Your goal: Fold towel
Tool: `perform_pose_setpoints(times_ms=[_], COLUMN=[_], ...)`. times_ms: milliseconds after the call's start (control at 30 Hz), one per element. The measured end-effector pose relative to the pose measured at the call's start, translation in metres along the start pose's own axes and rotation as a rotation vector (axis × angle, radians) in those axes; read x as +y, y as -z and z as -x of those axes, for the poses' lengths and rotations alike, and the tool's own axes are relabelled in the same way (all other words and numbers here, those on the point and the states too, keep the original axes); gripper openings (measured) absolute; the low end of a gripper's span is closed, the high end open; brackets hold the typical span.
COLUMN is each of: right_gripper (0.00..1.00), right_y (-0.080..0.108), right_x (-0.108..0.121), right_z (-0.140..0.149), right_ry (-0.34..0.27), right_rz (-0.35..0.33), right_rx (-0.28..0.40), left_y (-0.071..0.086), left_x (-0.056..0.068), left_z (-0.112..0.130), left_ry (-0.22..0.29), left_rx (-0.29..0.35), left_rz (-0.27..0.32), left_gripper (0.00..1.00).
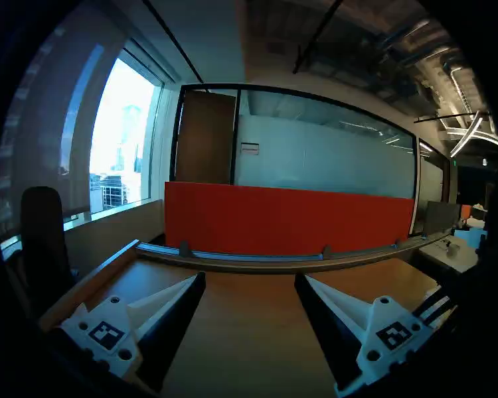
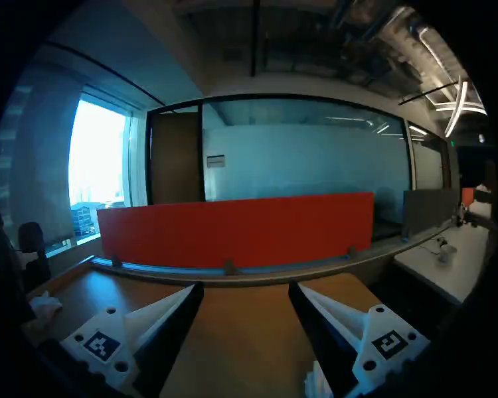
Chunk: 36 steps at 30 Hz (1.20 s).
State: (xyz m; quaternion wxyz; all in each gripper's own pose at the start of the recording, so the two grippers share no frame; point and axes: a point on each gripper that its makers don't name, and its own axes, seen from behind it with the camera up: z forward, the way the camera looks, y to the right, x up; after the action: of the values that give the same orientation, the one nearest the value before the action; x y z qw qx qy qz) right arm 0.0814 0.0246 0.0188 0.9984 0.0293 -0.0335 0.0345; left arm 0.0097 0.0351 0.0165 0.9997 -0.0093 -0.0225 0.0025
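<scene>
Wooden counter [image 1: 249,325] stretches ahead of both my grippers, closed off at 12 o'clock by a red partition [image 1: 282,219], with a glass wall [image 1: 322,156] behind it and a bright window [image 1: 119,152] up at 10 o'clock. In the left gripper view a dark chair back [image 1: 43,245] stands at 9 o'clock beside the counter's edge.

My left gripper [image 1: 249,276] is released. Its two fingers are spread wide, with bare wood between them and nothing in their grasp. My right gripper [image 2: 246,286] is spread the same way over the counter and holds nothing.

In the right gripper view a small crumpled white towel [image 2: 44,306], or what looks like one in that blurred edge of the picture, lies on the counter at 9 o'clock. It is well apart from my right gripper and outside its left finger. A white fabric scrap [image 2: 317,383] shows at 5 o'clock, just beside the inner edge of the right finger at the bottom of the picture. I cannot tell whether it belongs to the same towel or touches the finger.
</scene>
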Motion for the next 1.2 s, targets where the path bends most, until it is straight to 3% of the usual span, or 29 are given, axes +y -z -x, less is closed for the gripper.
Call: perform_pose_setpoints(times_ms=[567,900,1200], right_gripper=[0.99,0.99,0.99], right_y=[-0.001,0.001,0.007], right_x=[-0.02,-0.036,-0.051], right_z=[-0.007,-0.011,-0.009], right_ry=[0.024,0.021,0.01], right_rz=[-0.022,-0.036,-0.048], right_rx=[-0.004,-0.007,0.006], left_y=[0.002,0.003,0.006], left_x=[-0.002,0.003,-0.001], left_z=[0.002,0.009,0.032], left_ry=[-0.002,-0.062,-0.1], left_rx=[0.023,0.056,0.096], left_rz=[0.001,0.003,-0.013], left_gripper=[1.0,1.0,0.99])
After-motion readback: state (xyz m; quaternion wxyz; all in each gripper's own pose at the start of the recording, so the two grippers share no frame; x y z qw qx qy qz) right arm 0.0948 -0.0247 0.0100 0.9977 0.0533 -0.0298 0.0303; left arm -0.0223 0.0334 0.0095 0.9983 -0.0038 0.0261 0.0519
